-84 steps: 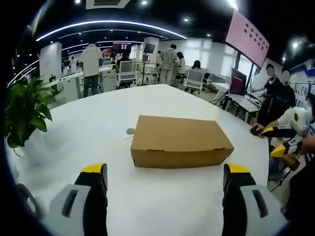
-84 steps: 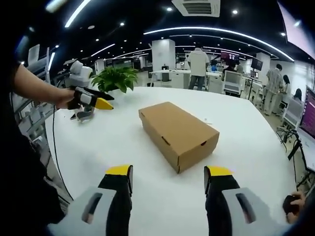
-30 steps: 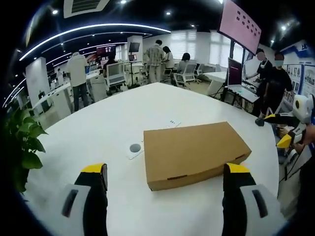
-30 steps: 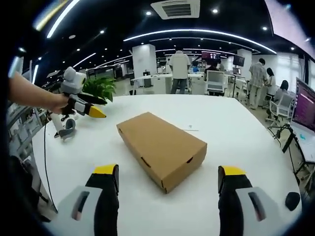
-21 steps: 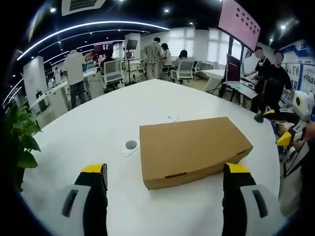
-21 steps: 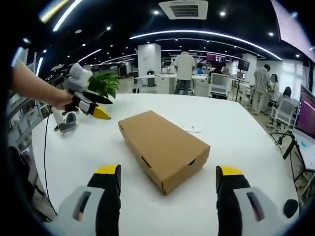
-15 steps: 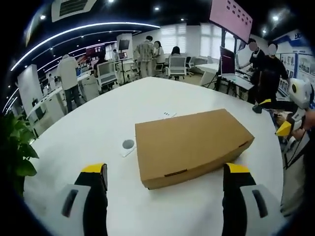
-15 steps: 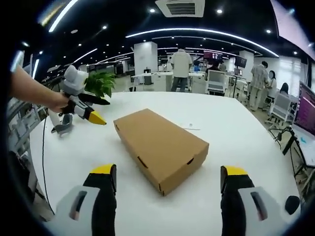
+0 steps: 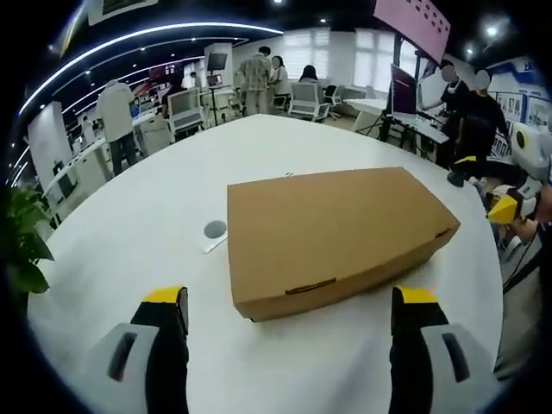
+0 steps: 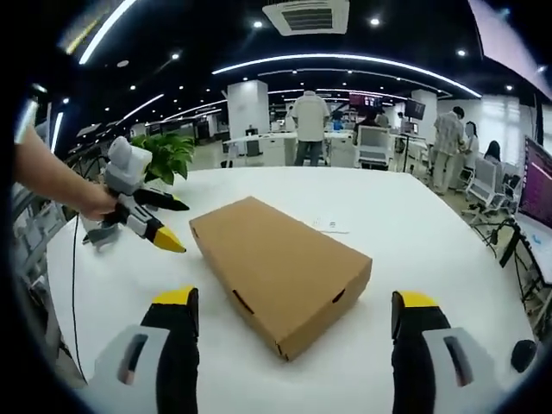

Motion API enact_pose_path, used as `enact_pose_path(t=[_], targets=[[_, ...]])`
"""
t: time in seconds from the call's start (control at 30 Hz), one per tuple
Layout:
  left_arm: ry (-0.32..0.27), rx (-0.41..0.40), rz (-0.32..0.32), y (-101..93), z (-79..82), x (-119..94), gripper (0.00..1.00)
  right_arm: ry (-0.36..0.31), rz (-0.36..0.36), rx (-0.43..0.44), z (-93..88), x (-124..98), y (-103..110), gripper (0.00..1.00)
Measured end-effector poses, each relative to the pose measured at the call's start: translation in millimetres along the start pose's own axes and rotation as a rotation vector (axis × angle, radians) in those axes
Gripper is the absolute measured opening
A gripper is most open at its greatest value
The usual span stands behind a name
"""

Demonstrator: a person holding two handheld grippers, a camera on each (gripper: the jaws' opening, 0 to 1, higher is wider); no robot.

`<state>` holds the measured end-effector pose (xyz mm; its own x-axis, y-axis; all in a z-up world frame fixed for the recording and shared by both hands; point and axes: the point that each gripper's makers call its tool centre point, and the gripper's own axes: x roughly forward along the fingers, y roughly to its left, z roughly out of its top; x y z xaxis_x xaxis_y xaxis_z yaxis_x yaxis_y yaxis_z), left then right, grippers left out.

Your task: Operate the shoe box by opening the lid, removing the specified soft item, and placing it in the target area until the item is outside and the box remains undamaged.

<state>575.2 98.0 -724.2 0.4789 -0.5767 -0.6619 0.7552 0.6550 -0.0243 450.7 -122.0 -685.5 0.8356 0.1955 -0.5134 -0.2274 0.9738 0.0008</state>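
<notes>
The left claw (image 9: 288, 309) is held wide open with nothing gripped, above the white surface (image 9: 155, 216), and the shut cardboard box (image 9: 332, 228) is seen just beyond its tips. The right claw (image 10: 296, 315) is likewise spread wide and empty, with the box (image 10: 278, 261) lying near ahead of it. To the far left of the box a small round disc (image 9: 214, 229) is seen, and a potted plant (image 10: 166, 152) at the surface's edge.
</notes>
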Motion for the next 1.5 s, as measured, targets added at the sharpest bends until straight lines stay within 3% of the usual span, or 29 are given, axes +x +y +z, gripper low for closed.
enact_pose_path(t=[0.2,0.4,0.63,0.73,0.93,1.23,1.5], targets=[[-0.003,-0.032,0.027,8.2,0.1,6.2,0.99,0.063,0.000,-0.004,-12.2,13.3,0.7,0.91],[0.014,-0.034,0.029,9.3,-3.6,12.4,0.99,0.070,0.002,-0.039,-15.5,18.2,4.2,0.88],[0.038,0.006,0.022,8.5,-8.6,20.4,0.99,0.105,0.003,-0.063,-22.0,29.6,2.3,0.82],[0.053,0.011,0.025,11.7,-11.3,24.6,0.99,0.149,0.001,-0.042,-31.2,34.5,0.9,0.82],[0.070,0.018,0.028,12.3,-13.4,25.8,0.99,0.169,-0.007,-0.017,-39.6,39.3,-0.6,0.82],[0.097,0.043,0.021,9.9,-16.9,30.8,0.94,0.188,0.005,-0.017,-42.2,50.4,2.6,0.88],[0.117,0.040,-0.014,8.5,-23.5,37.9,0.89,0.204,0.016,-0.017,-46.4,56.8,6.9,0.87]])
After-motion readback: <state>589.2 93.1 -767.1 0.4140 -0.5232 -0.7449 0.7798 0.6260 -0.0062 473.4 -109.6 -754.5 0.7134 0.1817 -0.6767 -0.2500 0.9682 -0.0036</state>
